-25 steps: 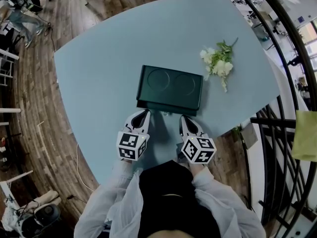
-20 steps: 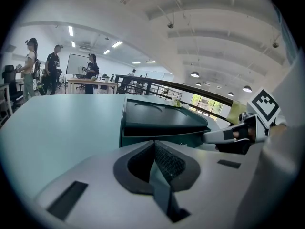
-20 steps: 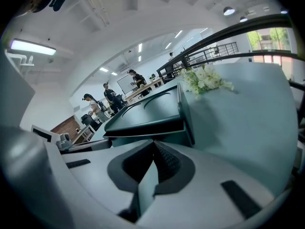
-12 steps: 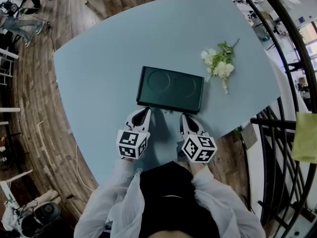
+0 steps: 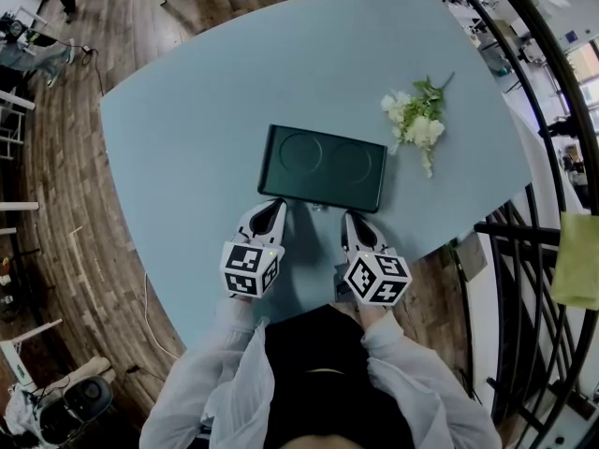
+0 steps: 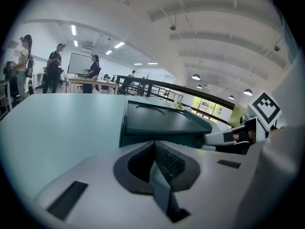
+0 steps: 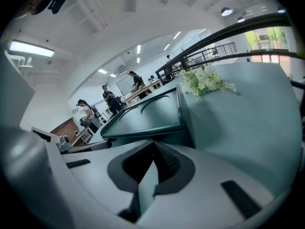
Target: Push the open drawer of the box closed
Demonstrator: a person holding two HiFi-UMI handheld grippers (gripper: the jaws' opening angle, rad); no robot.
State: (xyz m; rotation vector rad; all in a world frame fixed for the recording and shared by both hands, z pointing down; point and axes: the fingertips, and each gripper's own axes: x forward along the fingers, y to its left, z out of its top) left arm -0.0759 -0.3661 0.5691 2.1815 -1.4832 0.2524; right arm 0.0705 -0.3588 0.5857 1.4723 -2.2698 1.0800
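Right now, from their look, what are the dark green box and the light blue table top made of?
Dark green rectangular box: likely moulded plastic, satin finish; rounded edges and two round recesses pressed into its top suggest this.
Light blue table top: probably laminate or painted board, smooth and matt; one even colour, no grain.

box (image 5: 322, 167): 1 | flower sprig (image 5: 413, 120): 1 | claws (image 5: 275, 208) (image 5: 349, 218): 2 | table (image 5: 206, 92): 1

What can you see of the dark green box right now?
The dark green box is rectangular and matte like plastic, with two round recesses in its top. It lies flat on the blue-grey table, near the person's edge. The left tongs and right tongs, both closed, point at its front; contact is unclear.
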